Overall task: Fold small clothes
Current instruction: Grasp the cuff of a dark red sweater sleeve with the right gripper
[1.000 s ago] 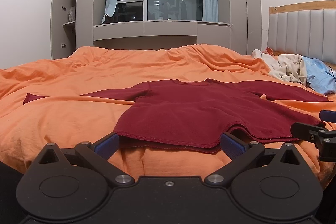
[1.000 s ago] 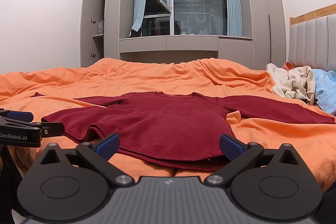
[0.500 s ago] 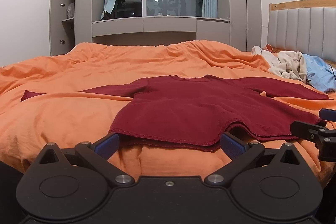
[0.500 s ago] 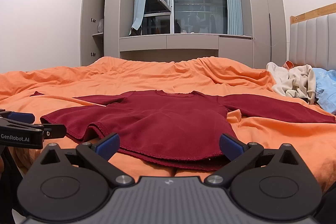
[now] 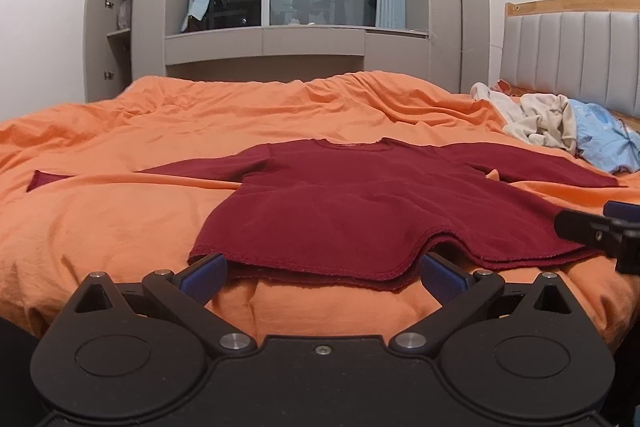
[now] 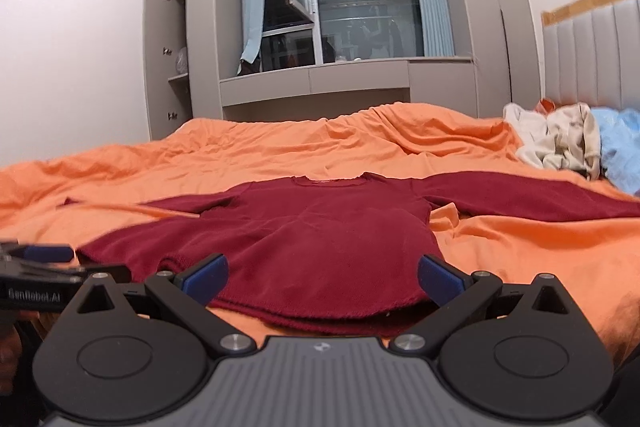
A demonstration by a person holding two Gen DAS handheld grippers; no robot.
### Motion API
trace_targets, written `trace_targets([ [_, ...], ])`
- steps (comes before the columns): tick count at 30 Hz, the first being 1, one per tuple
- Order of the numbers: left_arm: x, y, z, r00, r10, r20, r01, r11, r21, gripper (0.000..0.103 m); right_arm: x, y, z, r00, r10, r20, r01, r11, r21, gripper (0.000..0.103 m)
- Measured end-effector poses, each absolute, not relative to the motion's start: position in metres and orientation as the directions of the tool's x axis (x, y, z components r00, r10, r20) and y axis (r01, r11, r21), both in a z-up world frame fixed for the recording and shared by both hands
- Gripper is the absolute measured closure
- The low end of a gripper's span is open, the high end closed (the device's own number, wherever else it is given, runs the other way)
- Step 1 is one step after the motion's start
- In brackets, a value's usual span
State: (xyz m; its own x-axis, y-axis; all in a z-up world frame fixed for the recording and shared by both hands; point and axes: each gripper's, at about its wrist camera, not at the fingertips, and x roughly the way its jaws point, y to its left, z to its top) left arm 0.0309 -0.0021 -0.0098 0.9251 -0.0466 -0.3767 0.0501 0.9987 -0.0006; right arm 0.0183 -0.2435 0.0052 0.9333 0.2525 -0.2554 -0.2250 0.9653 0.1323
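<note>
Nearby, cream and blue clothes (image 5: 560,123) heaped beyond red top (image 5: 360,211), both tools (image 5: 324,273) (image 6: 322,277) spread

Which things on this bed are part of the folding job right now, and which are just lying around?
In the job:
dark red sweater
left tool, open
right tool, open

Lying about:
beige garment
light blue garment
orange duvet, the work surface

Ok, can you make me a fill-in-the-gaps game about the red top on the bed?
1. The dark red long-sleeved knit top lies flat on an ____ duvet.
2. The left hand-held gripper has its jaws ____ at the top's hem.
3. The heap of beige and light blue clothes lies by the padded ____ headboard.

Missing words: orange; open; grey
</note>
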Motion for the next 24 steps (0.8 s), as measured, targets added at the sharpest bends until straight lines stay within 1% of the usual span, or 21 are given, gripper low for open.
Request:
trace_targets([
  [5, 0.052, 0.007, 0.008, 0.911, -0.100, -0.401, 0.087, 0.995, -0.051, 0.000, 0.038, -0.269, 0.027, 0.939, 0.252, -0.234, -0.213, 0.960, 0.182, 0.000],
  [7, 0.065, 0.008, 0.016, 0.910, -0.091, -0.405, 0.086, 0.996, -0.031, 0.001, 0.050, -0.279, 0.036, 0.943, 0.244, -0.227, -0.203, 0.961, 0.190, 0.000],
  [9, 0.079, 0.006, 0.027, 0.914, -0.058, -0.402, 0.068, 0.998, 0.012, 0.000, 0.064, -0.292, 0.045, 0.947, 0.230, -0.223, -0.190, 0.964, 0.188, 0.000],
  [12, 0.104, 0.006, 0.041, 0.916, -0.028, -0.399, 0.052, 0.997, 0.050, 0.000, 0.092, -0.311, 0.055, 0.951, 0.190, -0.245, -0.145, 0.971, 0.191, 0.000],
  [14, 0.123, 0.006, 0.047, 0.910, -0.026, -0.413, 0.051, 0.997, 0.050, 0.000, 0.114, -0.327, 0.059, 0.945, 0.176, -0.274, -0.112, 0.966, 0.234, 0.000],
  [18, 0.164, 0.008, 0.051, 0.887, -0.057, -0.459, 0.069, 0.998, 0.009, 0.000, 0.163, -0.369, 0.058, 0.923, 0.158, -0.350, -0.016, 0.927, 0.376, 0.000],
  [20, 0.187, 0.007, 0.046, 0.866, -0.075, -0.494, 0.087, 0.996, 0.002, 0.000, 0.191, -0.394, 0.050, 0.899, 0.146, -0.414, 0.053, 0.901, 0.431, 0.000],
  [22, 0.214, 0.004, 0.039, 0.830, -0.075, -0.553, 0.096, 0.995, 0.008, 0.000, 0.214, -0.416, 0.040, 0.861, 0.117, -0.495, 0.149, 0.872, 0.466, 0.000],
  [24, 0.235, 0.001, 0.033, 0.807, -0.078, -0.585, 0.096, 0.995, 0.001, 0.001, 0.228, -0.433, 0.031, 0.840, 0.079, -0.537, 0.226, 0.849, 0.479, 0.000],
])
